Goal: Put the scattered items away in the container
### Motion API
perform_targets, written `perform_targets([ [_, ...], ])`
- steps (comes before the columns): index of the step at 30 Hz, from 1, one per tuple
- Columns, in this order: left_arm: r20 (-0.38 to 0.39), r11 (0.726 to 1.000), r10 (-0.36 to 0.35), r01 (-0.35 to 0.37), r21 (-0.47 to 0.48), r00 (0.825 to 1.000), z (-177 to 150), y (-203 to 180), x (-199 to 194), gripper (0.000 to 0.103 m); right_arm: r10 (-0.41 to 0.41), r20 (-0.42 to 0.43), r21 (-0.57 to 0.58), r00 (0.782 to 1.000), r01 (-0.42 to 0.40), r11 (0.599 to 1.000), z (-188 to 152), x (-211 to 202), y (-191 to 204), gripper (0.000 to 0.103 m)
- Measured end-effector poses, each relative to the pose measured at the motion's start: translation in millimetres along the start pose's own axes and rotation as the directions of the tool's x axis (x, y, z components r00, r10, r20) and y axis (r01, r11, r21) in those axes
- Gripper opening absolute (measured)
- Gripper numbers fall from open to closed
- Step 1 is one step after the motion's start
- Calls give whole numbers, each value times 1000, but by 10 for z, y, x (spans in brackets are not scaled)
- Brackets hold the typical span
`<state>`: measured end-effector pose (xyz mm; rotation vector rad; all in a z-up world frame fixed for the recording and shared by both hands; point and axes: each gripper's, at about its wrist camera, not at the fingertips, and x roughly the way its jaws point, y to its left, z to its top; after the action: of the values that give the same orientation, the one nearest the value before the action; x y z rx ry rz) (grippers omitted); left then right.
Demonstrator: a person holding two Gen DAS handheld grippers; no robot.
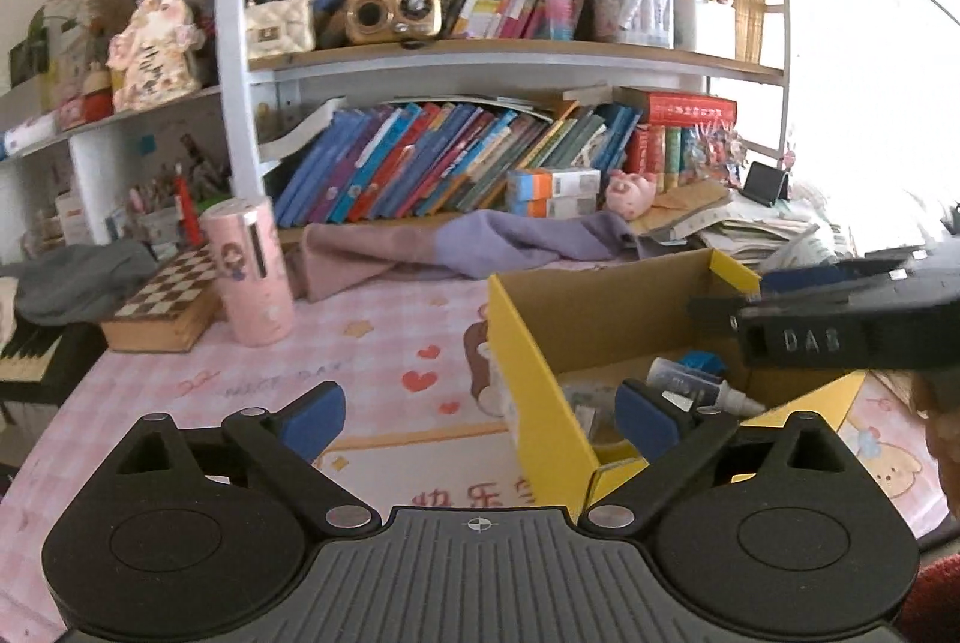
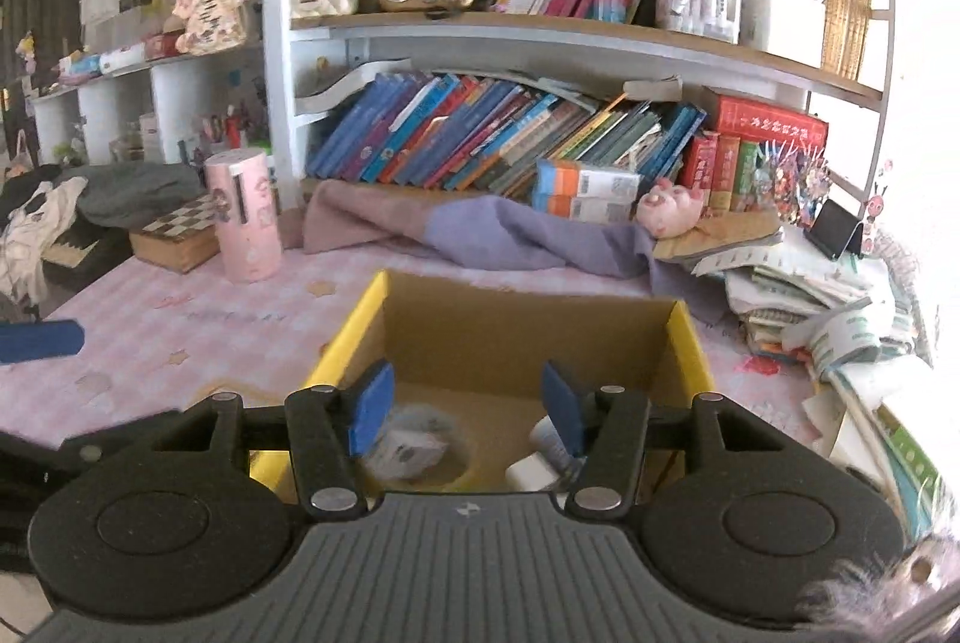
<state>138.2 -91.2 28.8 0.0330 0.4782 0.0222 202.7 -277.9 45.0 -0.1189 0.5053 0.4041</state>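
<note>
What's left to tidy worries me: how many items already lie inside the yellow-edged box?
3 show in the box: a clear packet on the left, a white bottle on the right, a white block beside it. Part of the floor is covered, so more may be hidden.

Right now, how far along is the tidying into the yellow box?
Done: a white bottle and a clear packet already lie inside the yellow box. In hand: nothing; the left tool and the right tool are both open and empty. Left: no loose small items show on the pink tablecloth, so the tidying looks nearly finished.
</note>
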Motion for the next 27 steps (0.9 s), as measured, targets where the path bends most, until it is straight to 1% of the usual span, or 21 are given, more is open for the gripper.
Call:
perform_targets([
  [5, 15, 1000, 1, -1, -14, 1000, -115, 113, -208, 103, -31, 2, -13, 1000, 31, 999, -125, -190, 240, 53],
  [8, 12, 1000, -11, 12, -10, 1000, -206, 175, -350, 103, -65, 5, 11, 998, 65, 998, -205, -312, 323, 53],
  [14, -9, 999, -20, 19, -29, 1000, -382, 316, -611, 103, -119, -20, 55, 993, 120, 991, -415, -553, 486, 54],
  [17, -14, 999, -5, 4, -39, 1000, -464, 372, -737, 103, -138, -28, 67, 990, 139, 988, -508, -667, 567, 56],
  [23, -53, 996, 76, -78, -36, 996, -599, 441, -876, 103, -148, -45, 83, 988, 152, 985, -681, -857, 693, 59],
  [27, -56, 995, 89, -91, -30, 994, -687, 461, -986, 103, -155, -59, 102, 986, 161, 982, -806, -968, 757, 60],
])
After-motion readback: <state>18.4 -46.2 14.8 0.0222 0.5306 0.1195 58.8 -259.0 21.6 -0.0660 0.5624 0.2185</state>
